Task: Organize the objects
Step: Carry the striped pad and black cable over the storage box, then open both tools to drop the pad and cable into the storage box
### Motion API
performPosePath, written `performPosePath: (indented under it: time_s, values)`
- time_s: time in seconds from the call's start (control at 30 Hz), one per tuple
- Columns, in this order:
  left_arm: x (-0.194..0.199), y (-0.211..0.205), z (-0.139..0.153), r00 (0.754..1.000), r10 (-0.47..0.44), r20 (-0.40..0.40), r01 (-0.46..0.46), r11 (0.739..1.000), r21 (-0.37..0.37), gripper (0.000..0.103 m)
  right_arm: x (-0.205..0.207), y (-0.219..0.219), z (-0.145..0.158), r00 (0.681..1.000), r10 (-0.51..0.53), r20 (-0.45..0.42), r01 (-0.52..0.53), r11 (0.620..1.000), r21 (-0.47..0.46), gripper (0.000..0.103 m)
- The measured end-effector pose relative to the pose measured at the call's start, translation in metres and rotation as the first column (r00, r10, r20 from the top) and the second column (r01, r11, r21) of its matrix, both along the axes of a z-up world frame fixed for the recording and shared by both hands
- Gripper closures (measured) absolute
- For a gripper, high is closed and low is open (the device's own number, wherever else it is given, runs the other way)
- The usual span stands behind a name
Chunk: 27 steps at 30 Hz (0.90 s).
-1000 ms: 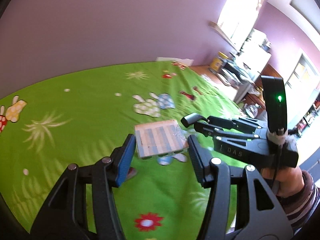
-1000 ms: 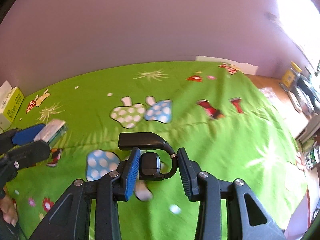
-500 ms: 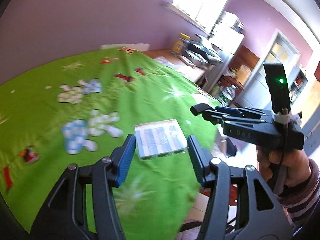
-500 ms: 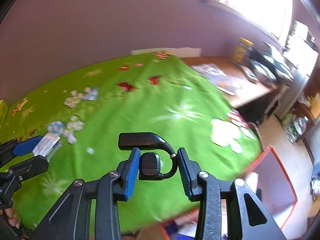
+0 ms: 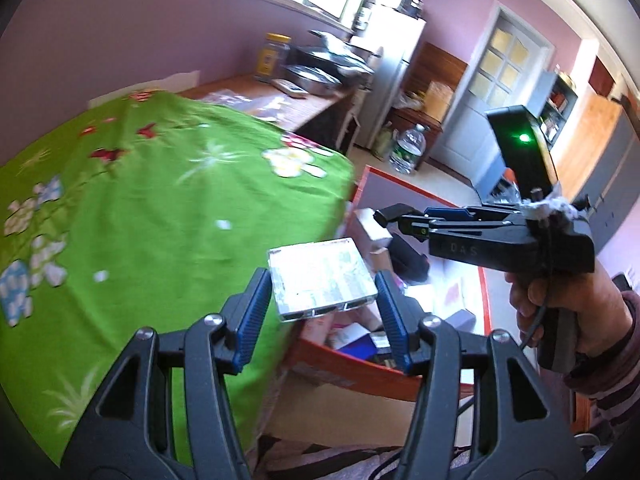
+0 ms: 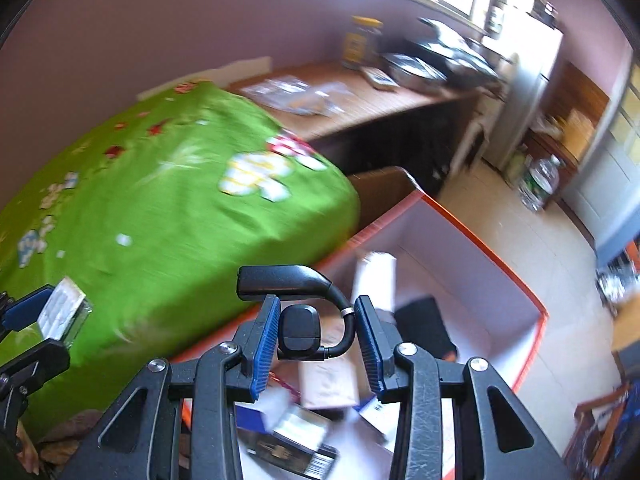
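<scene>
While both loads are carried over the orange-rimmed box [image 6: 516, 280], each is kept pinched so it can be released inside. A flat clear case [image 5: 320, 278], glossy, with a pale striped insert, is clamped between the blue pads of the left gripper [image 5: 320, 312]. A black earpiece with a curved hook [image 6: 298, 328] is pinched by the right gripper [image 6: 318, 344], directly above the box's jumbled contents.

The left gripper [image 5: 322, 300], black-framed with blue ribbed pads, points down and forward, its jaws clamped on the edges of a flat clear plastic case [image 5: 322, 280]. The right gripper [image 6: 316, 334] — same build — grips a small black device with a curved arm [image 6: 300, 326], seemingly firmly. A bare hand [image 5: 560, 308] in a striped sleeve [image 5: 616, 368] squeezes its handle.
</scene>
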<state>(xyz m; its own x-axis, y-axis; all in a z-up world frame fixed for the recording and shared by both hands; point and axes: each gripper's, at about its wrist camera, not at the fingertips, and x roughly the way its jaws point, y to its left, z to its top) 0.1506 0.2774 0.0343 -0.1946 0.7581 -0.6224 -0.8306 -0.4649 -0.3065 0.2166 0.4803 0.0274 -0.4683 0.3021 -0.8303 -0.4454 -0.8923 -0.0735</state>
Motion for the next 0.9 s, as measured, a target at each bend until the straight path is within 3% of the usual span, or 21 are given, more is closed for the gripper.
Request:
performPosePath:
  time_s: [0.3,0.73,0.8,0.9]
  values:
    - [0.030,0.047,-0.014,0.996,-0.091,-0.027,0.089,0.994,-0.061,0.046,0.029,0.039,-0.035,0.990,-0.129,0.050,0.130,0.991,-0.021,0.063]
    - [0.032,0.081,-0.039,0.991,-0.120,0.055,0.125,0.988,-0.093,0.045,0.038,0.056,-0.051,0.985,-0.168,0.043,0.170,0.983,-0.062,0.063]
    - [0.031,0.085,-0.040,0.990,-0.119,0.070,0.125,0.988,-0.088,0.035,0.041,0.060,-0.052,0.984,-0.175,0.035,0.177,0.981,-0.075,0.062]
    - [0.029,0.090,-0.042,0.990,-0.117,0.084,0.124,0.989,-0.086,0.031,0.043,0.061,-0.053,0.986,-0.166,0.031,0.169,0.982,-0.084,0.062]
